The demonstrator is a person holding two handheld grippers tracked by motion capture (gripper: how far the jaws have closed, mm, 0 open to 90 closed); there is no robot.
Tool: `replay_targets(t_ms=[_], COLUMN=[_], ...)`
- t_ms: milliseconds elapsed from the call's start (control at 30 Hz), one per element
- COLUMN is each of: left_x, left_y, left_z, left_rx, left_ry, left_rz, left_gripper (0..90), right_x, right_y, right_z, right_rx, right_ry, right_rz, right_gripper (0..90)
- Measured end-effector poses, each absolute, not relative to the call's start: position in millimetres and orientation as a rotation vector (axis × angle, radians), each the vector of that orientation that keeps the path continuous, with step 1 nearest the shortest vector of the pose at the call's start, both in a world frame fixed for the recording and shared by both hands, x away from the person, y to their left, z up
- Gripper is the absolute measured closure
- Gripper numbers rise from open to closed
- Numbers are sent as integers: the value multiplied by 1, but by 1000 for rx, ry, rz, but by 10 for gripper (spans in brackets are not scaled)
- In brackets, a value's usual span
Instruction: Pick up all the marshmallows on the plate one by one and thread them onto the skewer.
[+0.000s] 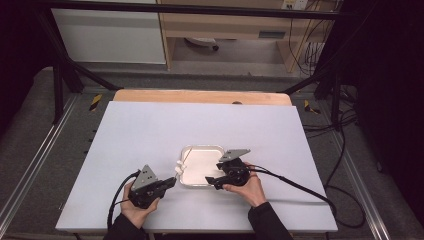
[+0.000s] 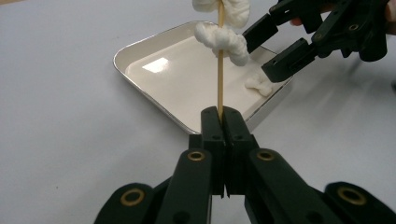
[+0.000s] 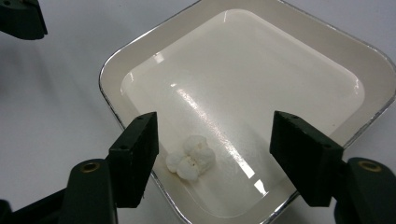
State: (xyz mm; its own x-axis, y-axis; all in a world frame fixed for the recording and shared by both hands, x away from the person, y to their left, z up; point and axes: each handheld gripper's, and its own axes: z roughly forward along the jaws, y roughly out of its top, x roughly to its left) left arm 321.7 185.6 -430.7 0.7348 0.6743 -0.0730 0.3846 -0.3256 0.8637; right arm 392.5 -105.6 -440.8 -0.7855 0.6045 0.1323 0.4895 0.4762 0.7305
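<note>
popcorn (image 3: pixel 190 161) lay loose in the tray (image 3: pixel 299 28), between the wide-open jaws of the right gripper (image 3: pixel 214 158) and nearer one of them, touched by neither. left gripper (image 2: pixel 223 116) had its jaws shut tight on a wooden skewer (image 2: pixel 220 74), which rose straight from the tips with more popcorn pieces (image 2: pixel 223 39) threaded on it above the tray.

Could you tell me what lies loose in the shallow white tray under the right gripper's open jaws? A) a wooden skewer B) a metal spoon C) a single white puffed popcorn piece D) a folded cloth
C: in the right gripper view a single white puffed popcorn piece lies in the shallow white tray, between the jaws of the right gripper, untouched.
</note>
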Motion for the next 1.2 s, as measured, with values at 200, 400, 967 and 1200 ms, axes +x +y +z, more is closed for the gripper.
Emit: replay_targets(t_ms=[200,400,967,1200], left_x=[322,322,322,322], left_y=[185,185,185,185], left_z=[-431,-431,-431,-431], left_rx=[1955,1957,1958,1954], left_ry=[809,807,806,806], left_rz=[368,369,370,369], left_gripper=[893,892,892,892], right_x=[391,390,386,388], right_y=[-102,-102,-102,-103], right_z=[-447,-448,-449,-448], right_rx=[953,931,882,903], right_ry=[2577,2593,2589,2590], right_rz=[1178,1152,1135,1164], right_gripper=[433,495,740,782])
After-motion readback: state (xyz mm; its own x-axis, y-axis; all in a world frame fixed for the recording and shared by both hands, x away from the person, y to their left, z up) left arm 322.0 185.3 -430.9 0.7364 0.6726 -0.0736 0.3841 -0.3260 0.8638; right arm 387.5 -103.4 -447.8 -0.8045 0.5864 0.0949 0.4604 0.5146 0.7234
